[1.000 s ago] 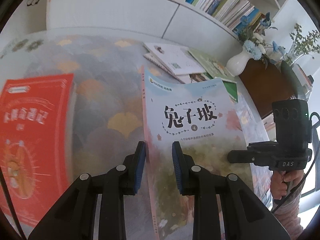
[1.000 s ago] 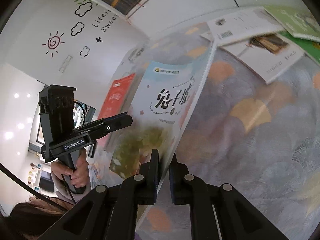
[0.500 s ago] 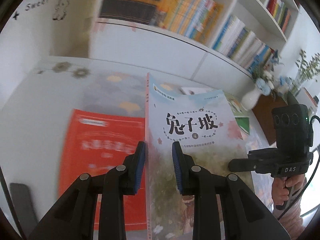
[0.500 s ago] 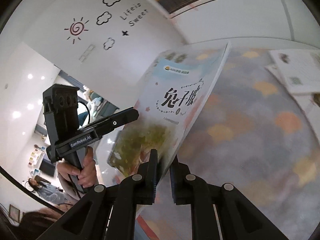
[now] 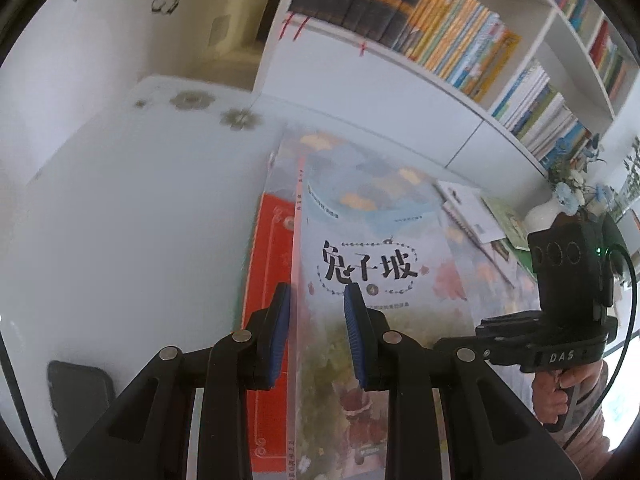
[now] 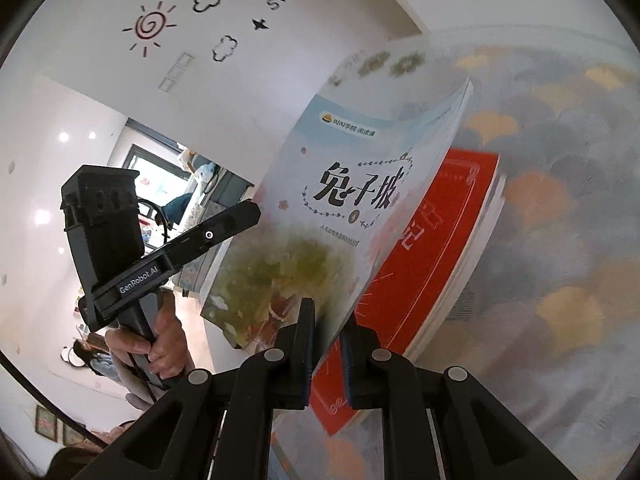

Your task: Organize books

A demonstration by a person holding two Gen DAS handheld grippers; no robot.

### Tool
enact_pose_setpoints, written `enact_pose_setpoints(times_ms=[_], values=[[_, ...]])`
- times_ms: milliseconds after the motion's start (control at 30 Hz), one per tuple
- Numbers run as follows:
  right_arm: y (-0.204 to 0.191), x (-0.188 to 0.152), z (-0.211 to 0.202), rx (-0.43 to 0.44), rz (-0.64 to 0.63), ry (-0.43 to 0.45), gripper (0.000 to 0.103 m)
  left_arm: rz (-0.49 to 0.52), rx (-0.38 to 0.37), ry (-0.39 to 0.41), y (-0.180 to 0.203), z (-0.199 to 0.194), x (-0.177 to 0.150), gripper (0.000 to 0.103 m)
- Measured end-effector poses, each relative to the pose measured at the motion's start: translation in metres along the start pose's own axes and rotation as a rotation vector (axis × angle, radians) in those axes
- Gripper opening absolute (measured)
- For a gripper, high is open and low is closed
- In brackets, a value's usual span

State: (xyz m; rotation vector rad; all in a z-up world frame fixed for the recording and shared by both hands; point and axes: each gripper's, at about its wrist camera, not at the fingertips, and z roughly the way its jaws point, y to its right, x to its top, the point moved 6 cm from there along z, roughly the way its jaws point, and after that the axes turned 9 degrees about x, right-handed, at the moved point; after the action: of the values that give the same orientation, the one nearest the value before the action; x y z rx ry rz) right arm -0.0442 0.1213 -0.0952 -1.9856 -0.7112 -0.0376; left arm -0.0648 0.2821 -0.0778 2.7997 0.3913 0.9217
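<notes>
White bookshelves behind. Pale-blue illustrated paperback book is clamped at opposite edges by left gripper and right gripper, above red-covered book. Thin cover apparently bowed; slippage possible.

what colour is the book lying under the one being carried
Red, with thin pale line decoration: the red book shows best in the right wrist view, below the pale blue book.

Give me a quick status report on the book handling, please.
Left gripper and right gripper both shut on the pale blue book. Book held tilted over the red book on the table. Nothing in the way.
</notes>
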Motion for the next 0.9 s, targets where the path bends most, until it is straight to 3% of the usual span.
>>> enact_pose_setpoints(times_ms=[133, 267, 500, 700, 800, 833, 900], values=[[0.011, -0.001, 0.02, -0.029, 0.023, -0.024, 0.011, -0.006, 0.013, -0.007, -0.01, 0.01, -0.007, 0.027], [0.018, -0.002, 0.021, -0.003, 0.054, -0.015, 0.011, -0.02, 0.024, -0.037, -0.018, 0.02, -0.014, 0.027], [0.021, -0.005, 0.016, 0.012, 0.069, 0.026, 0.012, 0.021, 0.161, -0.033, -0.019, 0.027, -0.019, 0.029], [0.021, -0.008, 0.015, -0.008, 0.092, 0.048, 0.017, 0.0, 0.207, -0.001, -0.024, 0.02, -0.018, 0.03], [0.015, -0.004, 0.013, -0.024, 0.087, 0.027, 0.038, -0.036, 0.249, 0.028, -0.03, 0.008, -0.017, 0.03], [0.011, -0.001, 0.011, -0.048, 0.071, 0.028, 0.049, -0.051, 0.257, 0.033, -0.032, 0.003, -0.018, 0.03], [0.009, 0.002, 0.0, -0.121, 0.053, 0.074, 0.054, -0.07, 0.271, 0.043, -0.035, -0.006, -0.02, 0.03]])
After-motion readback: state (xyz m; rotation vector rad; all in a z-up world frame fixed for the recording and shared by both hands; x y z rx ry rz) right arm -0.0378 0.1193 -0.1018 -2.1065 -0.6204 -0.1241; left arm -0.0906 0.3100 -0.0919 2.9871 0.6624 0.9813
